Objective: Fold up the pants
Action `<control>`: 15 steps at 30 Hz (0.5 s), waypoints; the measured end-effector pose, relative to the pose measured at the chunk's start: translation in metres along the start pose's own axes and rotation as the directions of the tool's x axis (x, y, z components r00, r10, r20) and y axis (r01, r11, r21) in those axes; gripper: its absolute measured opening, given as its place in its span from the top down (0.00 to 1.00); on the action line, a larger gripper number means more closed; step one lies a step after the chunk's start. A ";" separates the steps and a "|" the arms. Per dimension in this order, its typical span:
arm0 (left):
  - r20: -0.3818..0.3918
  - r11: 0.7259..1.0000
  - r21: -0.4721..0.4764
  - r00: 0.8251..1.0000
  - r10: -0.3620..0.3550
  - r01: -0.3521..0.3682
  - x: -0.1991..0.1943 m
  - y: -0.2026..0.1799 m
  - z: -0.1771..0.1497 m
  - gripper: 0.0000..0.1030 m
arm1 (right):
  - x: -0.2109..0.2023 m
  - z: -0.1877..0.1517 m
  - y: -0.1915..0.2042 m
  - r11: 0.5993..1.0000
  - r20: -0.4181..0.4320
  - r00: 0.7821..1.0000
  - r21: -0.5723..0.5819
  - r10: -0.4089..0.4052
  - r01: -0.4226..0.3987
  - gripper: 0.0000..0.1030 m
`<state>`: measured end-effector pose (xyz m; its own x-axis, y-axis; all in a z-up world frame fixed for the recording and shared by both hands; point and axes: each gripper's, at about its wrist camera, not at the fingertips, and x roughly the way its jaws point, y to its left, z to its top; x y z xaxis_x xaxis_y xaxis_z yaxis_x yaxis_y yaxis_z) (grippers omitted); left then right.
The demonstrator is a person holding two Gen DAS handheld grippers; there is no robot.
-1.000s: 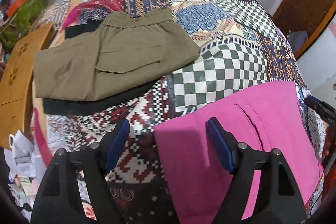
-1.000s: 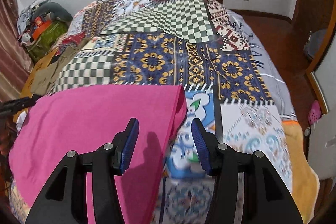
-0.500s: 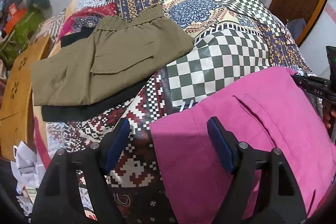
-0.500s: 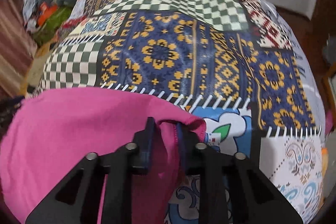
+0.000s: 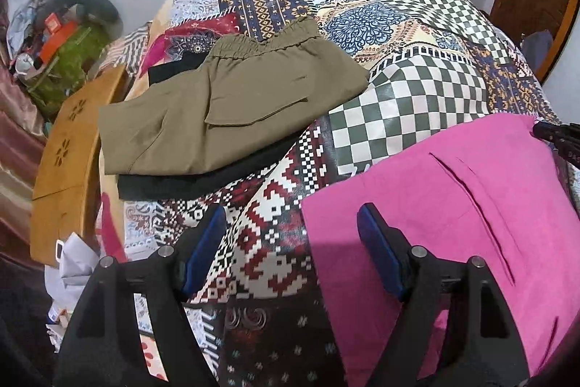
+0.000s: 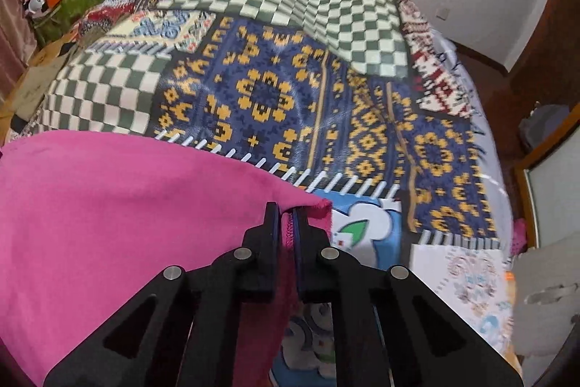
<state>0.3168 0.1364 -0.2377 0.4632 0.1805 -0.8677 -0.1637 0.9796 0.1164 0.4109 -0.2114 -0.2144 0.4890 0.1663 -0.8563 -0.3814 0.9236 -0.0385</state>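
Right gripper (image 6: 286, 223), gaping a second ago, is closing on the pink pants (image 6: 127, 223) corner (hem pinched); left gripper (image 5: 290, 242) hangs open, empty. Next: grab the other corner.

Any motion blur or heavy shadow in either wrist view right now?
Left wrist view: sharp, fisheye-bent, with a shadow on the pink pants under the open left gripper. Right wrist view: bedspread smeared by motion blur; right gripper, closing on the pants' corner, stays crisp.

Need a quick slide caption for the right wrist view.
Right gripper closing on the pink pants' corner hem, above the patchwork bedspread.
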 end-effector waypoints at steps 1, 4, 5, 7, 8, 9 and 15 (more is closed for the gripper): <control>-0.001 1.000 -0.009 1.000 -0.014 0.014 -0.003 0.002 0.001 0.26 | -0.007 0.001 -0.001 1.000 0.008 1.000 0.007 -0.004 0.004 0.91; 0.032 0.999 -0.010 0.999 -0.032 0.033 -0.020 0.000 0.005 0.26 | -0.034 0.004 0.001 0.999 0.046 0.999 0.018 0.029 -0.030 0.81; 0.044 0.999 -0.004 0.998 -0.038 0.038 -0.025 -0.003 0.007 0.26 | -0.042 0.005 0.004 0.999 0.058 0.997 0.019 0.046 -0.047 0.71; 0.073 0.999 0.006 0.996 -0.053 0.053 -0.036 -0.010 0.011 0.26 | -0.065 0.007 0.012 0.996 0.107 0.990 0.008 0.089 -0.091 0.61; 0.087 0.998 0.011 0.994 -0.065 0.064 -0.042 -0.014 0.014 0.26 | -0.069 0.010 0.015 0.994 0.122 0.987 0.001 0.104 -0.105 0.58; 0.095 0.997 0.015 0.993 -0.075 0.074 -0.045 -0.017 0.017 0.26 | -0.079 0.012 0.022 0.990 0.135 0.980 -0.015 0.143 -0.142 0.58; 0.103 0.988 0.060 0.984 -0.148 0.142 -0.050 -0.043 0.027 0.23 | -0.095 0.022 0.060 0.951 0.147 0.939 -0.055 0.310 -0.305 0.58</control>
<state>0.3246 0.0872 -0.1860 0.5693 0.0421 -0.8211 -0.0435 0.9988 0.0210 0.3592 -0.1644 -0.1238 0.4564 0.4932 -0.7406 -0.5549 0.8084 0.1965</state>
